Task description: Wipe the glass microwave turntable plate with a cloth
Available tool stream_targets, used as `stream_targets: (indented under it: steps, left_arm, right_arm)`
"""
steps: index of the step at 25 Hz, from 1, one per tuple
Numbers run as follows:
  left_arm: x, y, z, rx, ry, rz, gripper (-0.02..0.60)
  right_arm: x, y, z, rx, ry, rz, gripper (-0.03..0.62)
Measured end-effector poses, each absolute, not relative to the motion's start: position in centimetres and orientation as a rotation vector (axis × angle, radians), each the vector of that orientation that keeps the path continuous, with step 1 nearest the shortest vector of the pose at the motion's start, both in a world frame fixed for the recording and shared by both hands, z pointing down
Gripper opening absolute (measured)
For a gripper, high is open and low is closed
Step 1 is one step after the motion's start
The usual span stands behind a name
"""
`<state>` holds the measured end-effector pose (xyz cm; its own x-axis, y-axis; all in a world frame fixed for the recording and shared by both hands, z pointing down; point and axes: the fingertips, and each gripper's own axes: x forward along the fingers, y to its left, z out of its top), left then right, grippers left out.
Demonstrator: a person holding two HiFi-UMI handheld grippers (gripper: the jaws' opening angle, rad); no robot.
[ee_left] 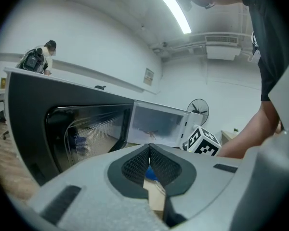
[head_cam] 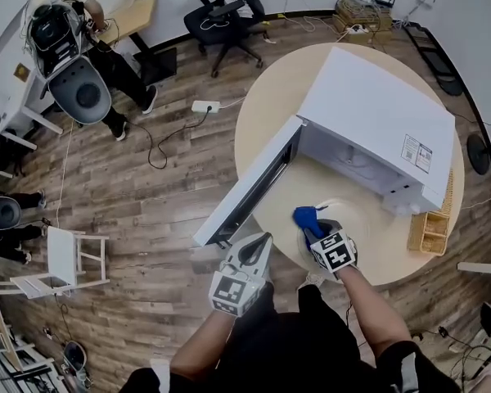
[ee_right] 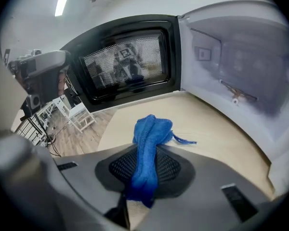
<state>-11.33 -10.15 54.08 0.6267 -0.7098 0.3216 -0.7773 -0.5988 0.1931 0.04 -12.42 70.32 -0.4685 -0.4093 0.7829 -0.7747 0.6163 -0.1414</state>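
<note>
Head view shows the right gripper (head_cam: 311, 229) holding a blue cloth (head_cam: 307, 216) over the glass turntable plate (head_cam: 353, 218) on the table (head_cam: 270, 97) before the open microwave (head_cam: 376, 113); left gripper view shows the left gripper (ee_left: 149, 150) closed on nothing; right gripper view shows the jaws clamping the cloth, so wiping seems under way but unfinished.

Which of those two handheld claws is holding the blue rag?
The right gripper: its jaws pinch the blue cloth. The left gripper, near the open microwave door, is shut with nothing between its jaws.
</note>
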Motion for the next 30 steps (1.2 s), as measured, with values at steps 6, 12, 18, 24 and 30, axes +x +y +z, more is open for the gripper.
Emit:
stream_targets:
  steps: [6, 12, 18, 24, 30]
  left_arm:
    - [-11.2, -10.7, 54.1, 2.531, -1.195, 0.298, 0.006]
    - [-10.5, -11.2, 53.9, 2.543, -1.178, 0.308, 0.006]
    - [-9.5, -11.7, 53.7, 2.562, -1.169, 0.315, 0.006]
    - [-9.0, -11.7, 53.7, 2.569, -1.156, 0.32, 0.006]
    - [-8.6, -11.7, 53.7, 2.573, -1.153, 0.32, 0.006]
  right_arm:
    - [0.0, -12.8, 70.5, 0.913, -2.103, 0.638, 0.084]
    - [0.7, -13.5, 70.2, 0.934, -2.086, 0.625, 0.084]
    - [3.5, -15.2, 70.5, 1.001, -2.048, 0.631, 0.084]
    - [5.8, -16.2, 70.5, 1.02, -1.995, 0.571, 0.084]
    - [8.3, -17.3, 70.5, 1.084, -1.94, 0.571, 0.084]
